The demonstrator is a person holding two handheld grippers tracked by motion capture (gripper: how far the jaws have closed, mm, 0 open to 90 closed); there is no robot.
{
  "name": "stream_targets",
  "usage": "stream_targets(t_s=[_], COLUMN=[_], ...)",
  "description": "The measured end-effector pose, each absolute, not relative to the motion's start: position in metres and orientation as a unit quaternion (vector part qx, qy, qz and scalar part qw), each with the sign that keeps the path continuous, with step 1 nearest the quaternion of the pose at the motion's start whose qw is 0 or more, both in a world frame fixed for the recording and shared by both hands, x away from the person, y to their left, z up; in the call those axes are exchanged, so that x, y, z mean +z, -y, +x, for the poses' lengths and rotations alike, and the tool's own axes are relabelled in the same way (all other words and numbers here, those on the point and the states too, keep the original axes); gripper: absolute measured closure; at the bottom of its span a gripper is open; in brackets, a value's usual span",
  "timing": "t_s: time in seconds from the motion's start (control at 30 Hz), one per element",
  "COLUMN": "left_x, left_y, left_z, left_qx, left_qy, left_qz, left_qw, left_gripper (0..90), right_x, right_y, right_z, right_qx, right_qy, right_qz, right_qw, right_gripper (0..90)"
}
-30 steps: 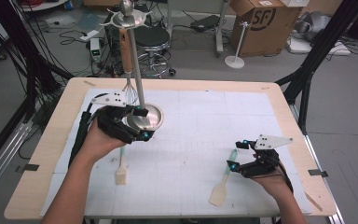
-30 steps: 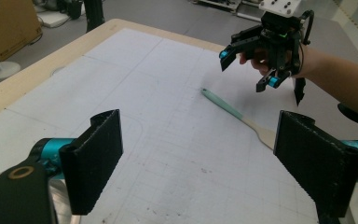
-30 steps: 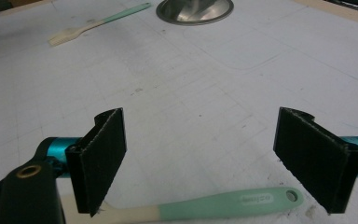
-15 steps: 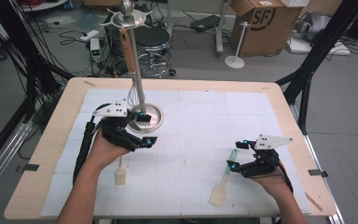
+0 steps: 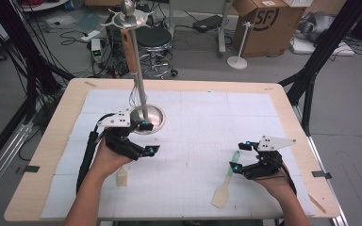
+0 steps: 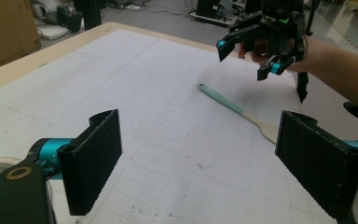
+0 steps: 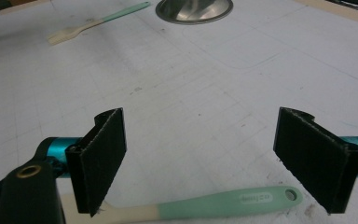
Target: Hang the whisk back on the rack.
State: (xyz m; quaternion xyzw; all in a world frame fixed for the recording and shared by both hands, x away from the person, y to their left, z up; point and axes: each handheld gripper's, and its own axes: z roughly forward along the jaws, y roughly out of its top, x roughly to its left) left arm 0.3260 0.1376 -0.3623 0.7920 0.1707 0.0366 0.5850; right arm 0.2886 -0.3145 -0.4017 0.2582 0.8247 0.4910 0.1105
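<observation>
The right gripper (image 7: 200,158) hangs with its jaws wide and nothing between them, and the spatula (image 7: 205,205) lies flat on the white mat just under and in front of its pads. The teal handle runs across the gap and the cream blade sits out past the left-hand jaw. In the high view the same spatula (image 5: 226,181) lies just inward of the right gripper (image 5: 241,155). The left gripper (image 5: 148,138) is also spread wide and empty, close beside the round metal base (image 5: 156,117) of the utensil stand, with a second utensil (image 5: 121,175) near that wrist.

The step in hand looks like picking up the spatula. The handle is thin and lies flush on the mat, so the pads should come down until they nearly brush the mat – one on each long edge – then close across the narrow width. Gripping mid-handle should leave the hole at the end free, which would matter if it is meant for a hook on the stand. A grip too near the end may let the blade droop.

The handle carries a small raised mark, too fine to read. The cardboard box (image 5: 264,19) beyond the table reads "SF"
</observation>
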Motion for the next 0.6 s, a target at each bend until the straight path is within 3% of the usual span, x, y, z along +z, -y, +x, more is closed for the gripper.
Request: stream_targets(t_s=[0.6], left_x=[-0.383], left_y=[-0.144], left_z=[0.319], left_qx=[0.047], left_qy=[-0.191], left_qz=[0.786], left_qw=[0.586], left_gripper=[14.9], right_x=[-0.402], right_y=[0.314], right_z=[0.288], right_qx=[0.491], right_qy=[-0.825], right_qz=[0.257], right_qw=[0.112], right_gripper=[16.3])
